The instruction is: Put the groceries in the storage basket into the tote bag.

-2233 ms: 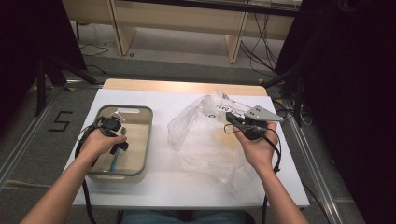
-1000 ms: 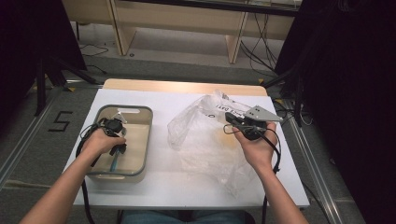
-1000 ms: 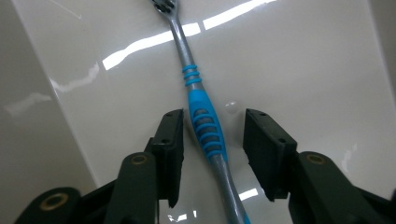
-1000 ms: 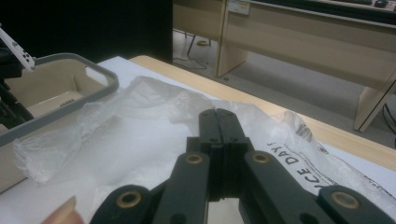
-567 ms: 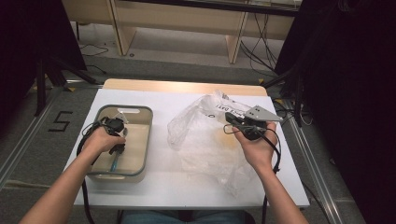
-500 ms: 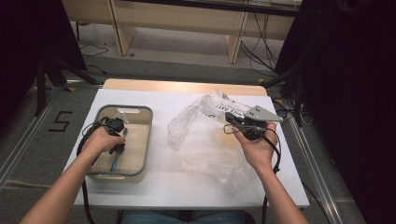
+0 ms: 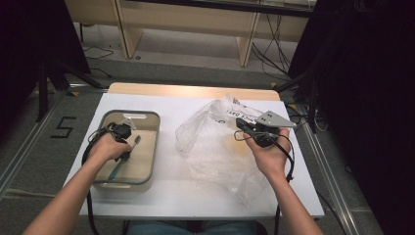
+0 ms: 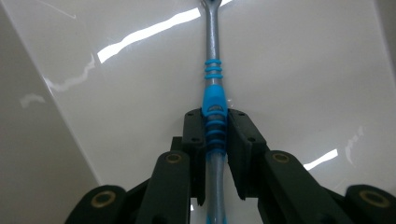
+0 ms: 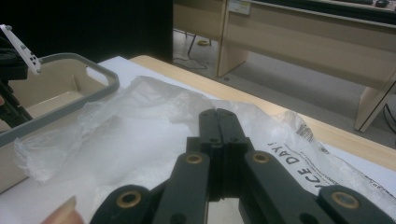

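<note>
My left gripper (image 8: pixel 215 135) clamps the toothbrush (image 8: pixel 214 100) (axis in line with both jaws) inside the bin (image 7: pixel 152 147); my right gripper (image 9: pixel 218 135) is closed on the plastic bag (image 9: pixel 154 135).

A white-topped rectangular table (image 7: pixel 169 198) (pale wood strip along its far edge) carries a grey-rimmed beige plastic tub (image 7: pixel 152 147) at left-centre and a crumpled clear plastic bag (image 7: pixel 210 147) centre-right.

plastic bag (image 9: pixel 299 161): "CE DAY" partly readable | floor (image 7: pixel 29 142): "5" marking (image 7: pixel 64 126)
</note>
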Demonstrator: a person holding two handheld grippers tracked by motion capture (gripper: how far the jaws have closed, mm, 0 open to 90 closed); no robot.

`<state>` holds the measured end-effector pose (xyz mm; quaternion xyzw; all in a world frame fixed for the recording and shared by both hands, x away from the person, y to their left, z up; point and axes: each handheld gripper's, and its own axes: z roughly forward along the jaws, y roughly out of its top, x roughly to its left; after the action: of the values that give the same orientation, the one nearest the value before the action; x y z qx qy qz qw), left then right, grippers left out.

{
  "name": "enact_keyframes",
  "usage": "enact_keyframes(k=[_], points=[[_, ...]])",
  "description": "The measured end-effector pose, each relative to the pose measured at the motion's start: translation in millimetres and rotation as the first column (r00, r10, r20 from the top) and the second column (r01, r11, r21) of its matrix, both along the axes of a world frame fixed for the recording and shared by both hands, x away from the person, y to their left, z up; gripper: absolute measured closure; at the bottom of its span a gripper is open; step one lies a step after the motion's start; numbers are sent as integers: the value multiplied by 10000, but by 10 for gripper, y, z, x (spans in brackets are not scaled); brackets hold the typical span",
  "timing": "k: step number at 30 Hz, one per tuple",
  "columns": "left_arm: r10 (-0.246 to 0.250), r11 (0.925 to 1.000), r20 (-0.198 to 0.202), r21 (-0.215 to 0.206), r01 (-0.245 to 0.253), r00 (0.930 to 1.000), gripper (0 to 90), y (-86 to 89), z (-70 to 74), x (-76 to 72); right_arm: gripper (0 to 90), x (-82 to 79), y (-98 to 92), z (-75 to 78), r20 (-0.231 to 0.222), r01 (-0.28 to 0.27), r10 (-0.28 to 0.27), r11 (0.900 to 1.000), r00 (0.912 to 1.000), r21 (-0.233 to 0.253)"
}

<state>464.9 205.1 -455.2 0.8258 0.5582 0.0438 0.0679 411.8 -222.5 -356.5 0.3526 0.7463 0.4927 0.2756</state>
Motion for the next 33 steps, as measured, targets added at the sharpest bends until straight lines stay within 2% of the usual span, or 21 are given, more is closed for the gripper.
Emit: enact_keyframes(k=[9, 21, 26, 33], points=[[-445, 9989, 113, 138, 444, 9989, 780, -10, 9, -12, 900, 0, -1, 0, 0, 5, -5, 10000, 10000, 13], [-584, 9982, 112, -106, 585, 9982, 781, 17, 14, -18, 900, 4, 7, -12, -23, -1, 1, 10000, 10000, -26], [-557, 9983, 235, -164, 561, 9982, 781, 38, 17, -22, 900, 5, 4, -12, -29, -4, 4, 10000, 10000, -18], [-460, 9979, 645, -428, 489, 9969, 781, 65, 65, -37, 900, 9, 8, -16, -19, -11, 11, 10000, 10000, -22]])
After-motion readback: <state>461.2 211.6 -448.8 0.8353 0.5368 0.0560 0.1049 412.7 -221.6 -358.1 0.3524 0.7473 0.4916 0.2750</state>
